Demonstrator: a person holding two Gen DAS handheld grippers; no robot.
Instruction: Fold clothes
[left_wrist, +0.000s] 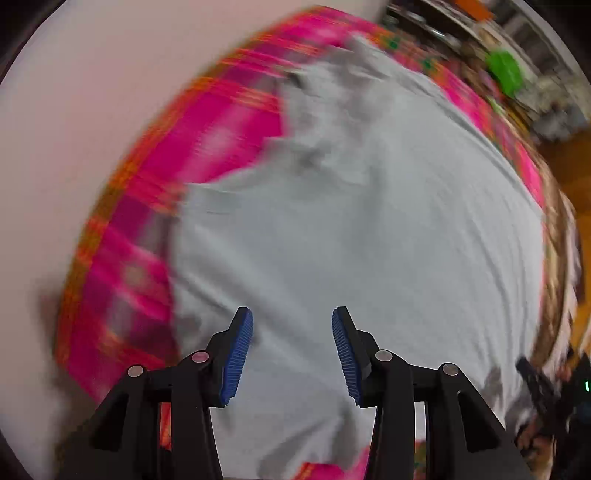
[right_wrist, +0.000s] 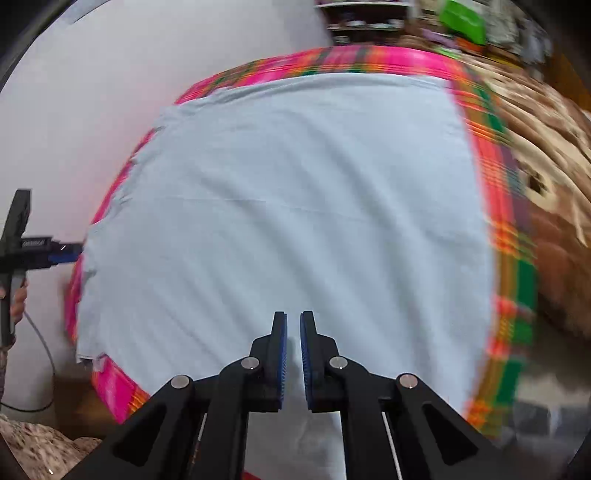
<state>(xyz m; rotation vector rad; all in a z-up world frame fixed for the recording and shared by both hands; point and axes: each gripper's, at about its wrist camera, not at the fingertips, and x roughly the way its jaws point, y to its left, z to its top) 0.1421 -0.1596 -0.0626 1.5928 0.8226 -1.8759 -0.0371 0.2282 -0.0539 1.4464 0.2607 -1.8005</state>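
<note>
left gripper (left_wrist: 292, 325): jaws spread wide, nothing between the blue pads, only garment visible through the gap. Also seen in the right wrist view at 9 o'clock (right_wrist: 74, 251), blue tip at the garment's left edge; contact there too small to confirm.
right gripper (right_wrist: 293, 328): pads nearly pressed together, thin slit left between them. Cloth runs under and between the fingers toward 6 o'clock; whether fabric is actually pinched, cannot tell.
garment (right_wrist: 288, 206): pale blue-grey cloth, spread flat over most of the bed, fills the centre of both views. Shallow diagonal wrinkles across it, 1 faint horizontal crease line mid-cloth.
garment, left view (left_wrist: 369, 240): bunched, rumpled section at 12 o'clock, smoother toward 6 o'clock. A straight hem edge shows at 9 o'clock.
plaid sheet (right_wrist: 509, 236): pink, orange and green check, lies under the garment, shows as a border from 9 through 12 to 4 o'clock.
brown blanket (right_wrist: 546, 155): patterned brown and cream, beside the sheet at 2 to 3 o'clock.
wall (right_wrist: 110, 74): plain pale surface, 9 to 11 o'clock.
person's hand (right_wrist: 16, 302): on the left gripper's handle, 9 o'clock edge, a cable hanging below it.
green object (left_wrist: 506, 72): bright green, 1 o'clock among cluttered shelves; blurred, cannot identify.
image quality: left view heavily motion-blurred, right view blurred at the rim.
</note>
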